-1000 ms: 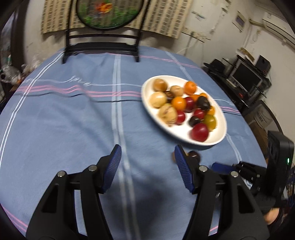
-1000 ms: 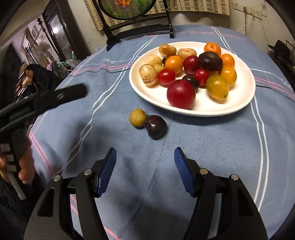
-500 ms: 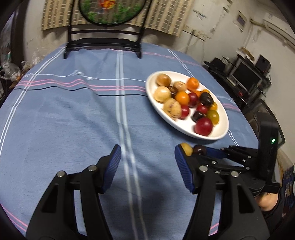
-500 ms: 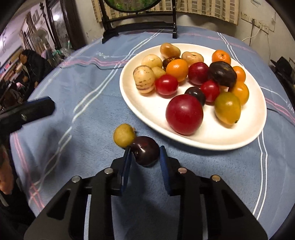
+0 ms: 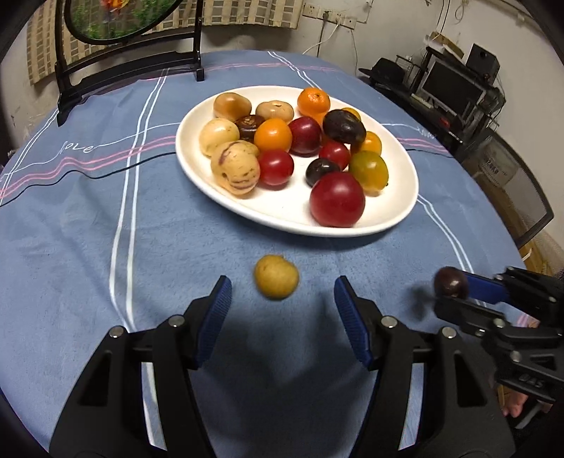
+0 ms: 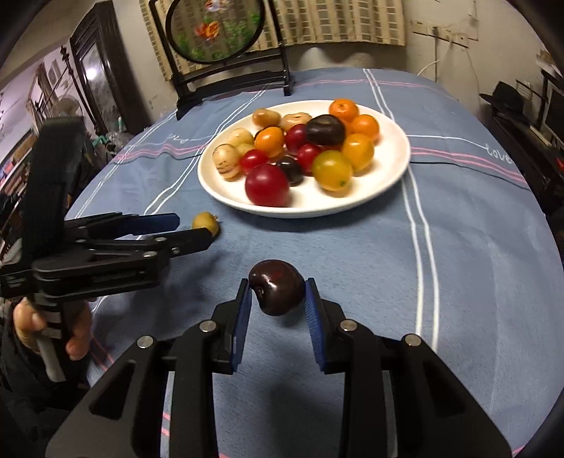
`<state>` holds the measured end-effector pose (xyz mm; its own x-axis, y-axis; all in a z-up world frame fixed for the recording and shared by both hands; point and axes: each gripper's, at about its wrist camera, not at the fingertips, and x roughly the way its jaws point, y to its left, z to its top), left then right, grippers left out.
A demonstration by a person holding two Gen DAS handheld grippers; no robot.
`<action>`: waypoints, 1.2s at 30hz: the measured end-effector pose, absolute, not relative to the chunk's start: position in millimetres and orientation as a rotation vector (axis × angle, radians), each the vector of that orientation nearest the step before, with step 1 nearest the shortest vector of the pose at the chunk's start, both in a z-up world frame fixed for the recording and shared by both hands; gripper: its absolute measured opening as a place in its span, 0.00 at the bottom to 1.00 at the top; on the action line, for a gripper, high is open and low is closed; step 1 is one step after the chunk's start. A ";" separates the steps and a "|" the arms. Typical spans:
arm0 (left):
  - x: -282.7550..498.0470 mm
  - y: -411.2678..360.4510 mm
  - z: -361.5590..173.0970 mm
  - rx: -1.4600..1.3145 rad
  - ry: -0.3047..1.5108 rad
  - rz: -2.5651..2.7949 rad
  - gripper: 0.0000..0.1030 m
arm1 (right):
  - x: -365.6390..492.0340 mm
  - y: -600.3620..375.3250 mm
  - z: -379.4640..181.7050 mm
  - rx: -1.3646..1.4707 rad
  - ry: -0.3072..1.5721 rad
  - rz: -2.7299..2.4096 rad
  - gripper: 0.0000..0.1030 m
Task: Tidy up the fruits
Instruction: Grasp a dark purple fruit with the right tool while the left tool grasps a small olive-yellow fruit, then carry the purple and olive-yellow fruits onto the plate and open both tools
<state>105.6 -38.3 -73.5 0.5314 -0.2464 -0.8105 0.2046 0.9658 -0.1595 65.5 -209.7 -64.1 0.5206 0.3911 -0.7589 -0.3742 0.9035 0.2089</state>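
My right gripper (image 6: 277, 294) is shut on a dark purple plum (image 6: 276, 287) and holds it above the blue tablecloth; the plum also shows in the left wrist view (image 5: 450, 282). My left gripper (image 5: 282, 294) is open, its jaws standing either side of a small yellow-green fruit (image 5: 276, 277) that lies on the cloth, also seen in the right wrist view (image 6: 205, 222). A white oval plate (image 5: 402, 211) holds several fruits, among them a large red one (image 5: 336, 199). The plate also shows in the right wrist view (image 6: 394, 172).
A dark wooden stand with a round painted screen (image 6: 215, 28) stands at the table's far edge. Shelves with a monitor and speaker (image 5: 454, 84) are beyond the table's right side. The tablecloth (image 5: 88, 218) has white and pink stripes.
My right gripper closed on the plum, lifted it off the cloth and drew back from the plate. My left gripper moved right and forward, up to the yellow-green fruit.
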 end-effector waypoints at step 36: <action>174.7 -43.4 -8.1 -0.045 0.888 -0.312 0.28 | 143.8 -183.3 -26.6 -0.039 0.849 0.429 0.30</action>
<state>174.7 -43.4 -8.1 0.5887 -0.2860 -0.7560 0.2489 0.9540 -0.1671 143.8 -183.3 -26.6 0.5810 0.3520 -0.7338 -0.3825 0.9139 0.1356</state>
